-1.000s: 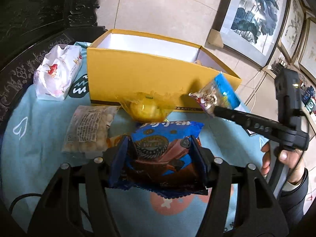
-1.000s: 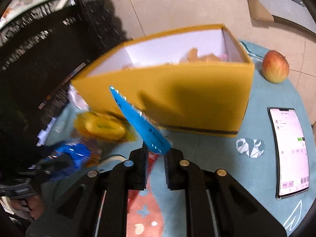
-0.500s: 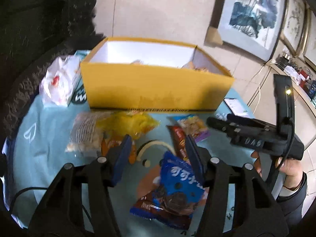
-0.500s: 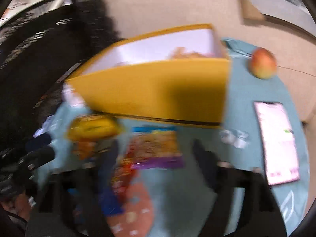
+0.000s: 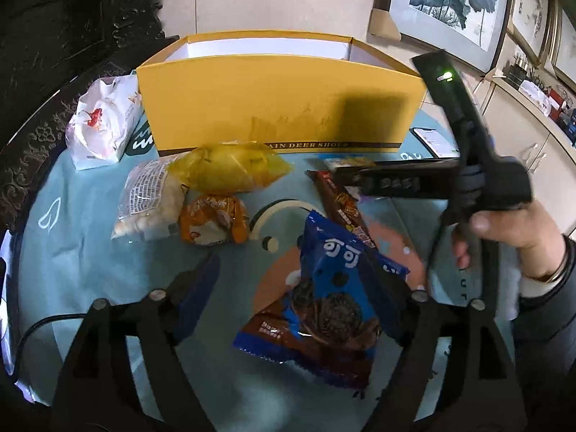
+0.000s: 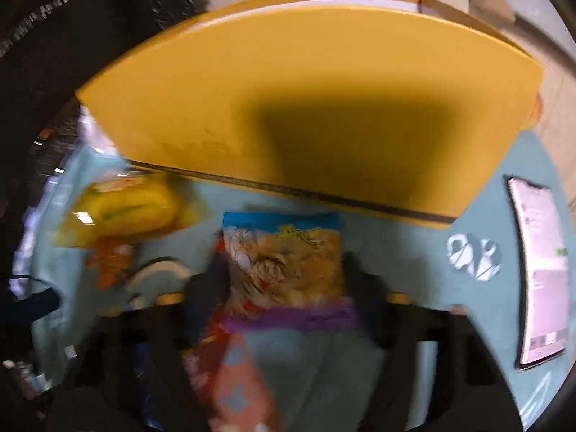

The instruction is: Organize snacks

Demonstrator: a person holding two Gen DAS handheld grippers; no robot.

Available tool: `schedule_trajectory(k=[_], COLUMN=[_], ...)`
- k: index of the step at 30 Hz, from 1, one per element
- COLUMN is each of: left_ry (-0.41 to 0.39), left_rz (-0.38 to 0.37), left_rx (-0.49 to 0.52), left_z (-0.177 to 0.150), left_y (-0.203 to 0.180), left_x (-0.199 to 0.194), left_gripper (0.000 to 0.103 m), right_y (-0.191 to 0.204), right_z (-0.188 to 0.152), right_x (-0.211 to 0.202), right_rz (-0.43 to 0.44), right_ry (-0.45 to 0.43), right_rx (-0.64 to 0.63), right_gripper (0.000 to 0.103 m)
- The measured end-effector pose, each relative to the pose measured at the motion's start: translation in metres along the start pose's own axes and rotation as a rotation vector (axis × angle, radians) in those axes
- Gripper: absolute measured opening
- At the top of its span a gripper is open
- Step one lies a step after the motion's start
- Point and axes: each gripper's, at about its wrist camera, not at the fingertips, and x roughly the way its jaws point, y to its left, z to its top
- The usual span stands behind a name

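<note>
Lettering "RAIN DEER SHOES" runs along yellow box [image 5: 280,108]; both grippers' jaws spread wide.

Box [image 5: 280,108] at 12 o'clock; cookie pack [image 5: 331,298] at 6; tissue pack [image 5: 102,118] at 10; phone [image 6: 540,270] at 3 in right-wrist view.

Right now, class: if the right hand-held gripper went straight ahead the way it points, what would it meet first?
Probably the blue-topped snack packet lying between its open fingers, then the yellow shoe box wall right behind it. The right wrist view is blurred, so depth is uncertain.
</note>
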Motion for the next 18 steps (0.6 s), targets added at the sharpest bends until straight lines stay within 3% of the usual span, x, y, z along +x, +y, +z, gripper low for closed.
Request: schedule_trajectory(k=[9,16,18], left_ry=[0.036,0.071,0.069], left_rz=[0.039,0.032,0.03], left_rx=[0.115,0.136,0.161], left_z=[0.001,-0.001,-0.005], left_y=[-0.03,-0.043,-0.05], left_x=[0.018,0.031,0.03], left_gripper=[0.088,0.089,0.094], right_y=[-0.056,-0.048,-0.043], right_z=[-0.013,-0.007,-0.008], right_x=[-0.049,-0.054,-0.054], right_rz=[0.183,0.197,0.195], right_ry=[-0.127,-0.138,-0.141], right_rx=[0.185,0.172,0.165], right_gripper=[0.052,0.052,0.052])
